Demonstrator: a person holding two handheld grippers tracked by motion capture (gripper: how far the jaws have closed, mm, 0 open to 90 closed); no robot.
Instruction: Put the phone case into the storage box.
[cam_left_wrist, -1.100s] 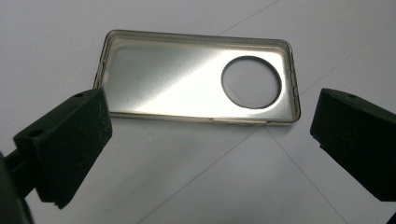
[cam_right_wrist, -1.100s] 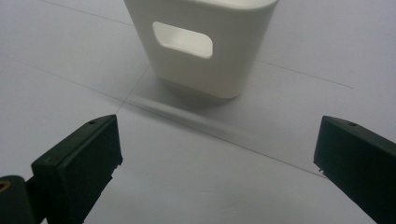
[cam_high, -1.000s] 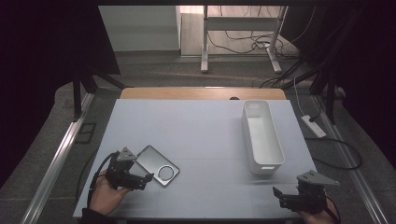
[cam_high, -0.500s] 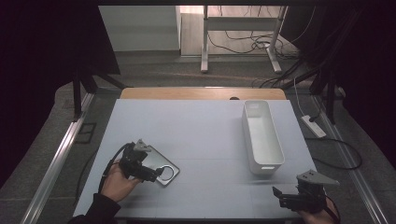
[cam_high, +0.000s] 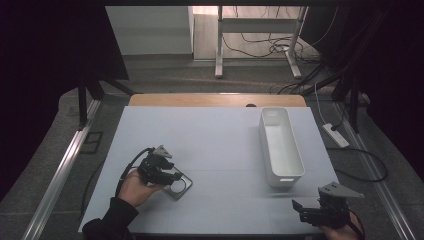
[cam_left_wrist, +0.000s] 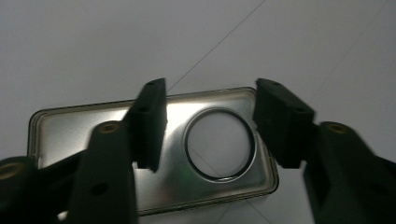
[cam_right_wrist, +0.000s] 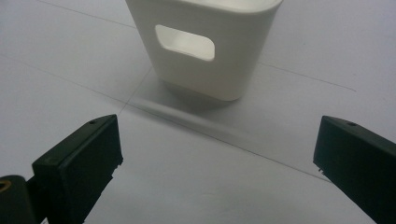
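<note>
A flat silver metal tin lid (cam_high: 181, 185) (cam_left_wrist: 93, 126) with a round window lies on the white table at the front left. My left gripper (cam_high: 175, 176) (cam_left_wrist: 209, 127) hangs just over it, open, its jaws straddling the round window (cam_left_wrist: 219, 144) without touching the tin. At the table's front right edge my right gripper (cam_high: 302, 211) (cam_right_wrist: 217, 158) stands wide open with nothing between its jaws, pointing at the near end of a long white plastic bin (cam_high: 280, 145) (cam_right_wrist: 205, 46).
The white table (cam_high: 210, 135) has a wooden strip along its far edge. Metal rails run down both sides. A power strip (cam_high: 335, 135) and cables lie on the floor at the right, and a desk frame stands beyond the table.
My left gripper has moved right and forward from the table's left front edge to above the tin lid. The right gripper has stayed where it was.
</note>
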